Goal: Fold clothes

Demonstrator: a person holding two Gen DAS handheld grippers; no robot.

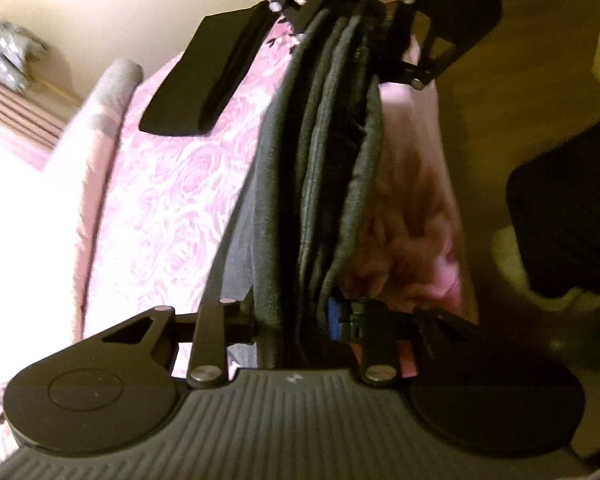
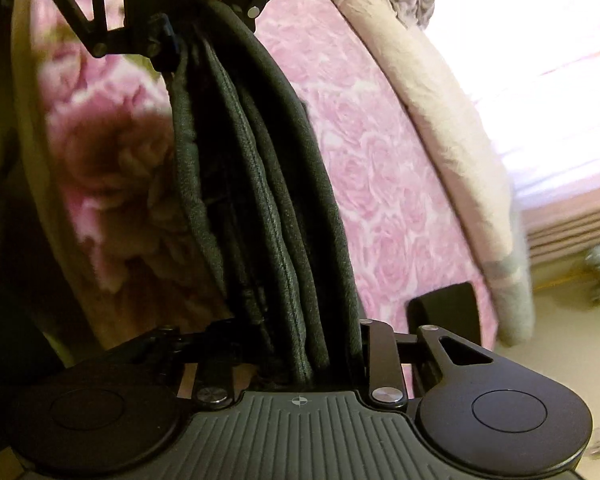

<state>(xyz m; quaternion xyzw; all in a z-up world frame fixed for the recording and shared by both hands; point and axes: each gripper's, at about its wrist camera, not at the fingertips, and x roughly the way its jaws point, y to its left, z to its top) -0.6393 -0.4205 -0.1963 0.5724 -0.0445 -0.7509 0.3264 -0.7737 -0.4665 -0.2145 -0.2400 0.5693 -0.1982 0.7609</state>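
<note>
Left wrist view: the dark folded garment (image 1: 324, 184) stretches lengthwise between the left gripper (image 1: 296, 324) and right gripper (image 1: 340, 20), each pinching one end, its layered edges hanging above the pink rose-patterned bedspread (image 1: 172, 200).

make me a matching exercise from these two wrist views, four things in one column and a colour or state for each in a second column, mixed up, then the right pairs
Things
1. folded garment
2. bedspread
3. left gripper
4. blanket edge

Colour or state
A. pink rose pattern
B. pale beige, fuzzy
C. dark grey, in several layers, stretched between the two grippers
D. shut on the dark cloth

Pairs: 1-C, 2-A, 3-D, 4-B

The right gripper is also shut on the garment, at its opposite end.
</note>
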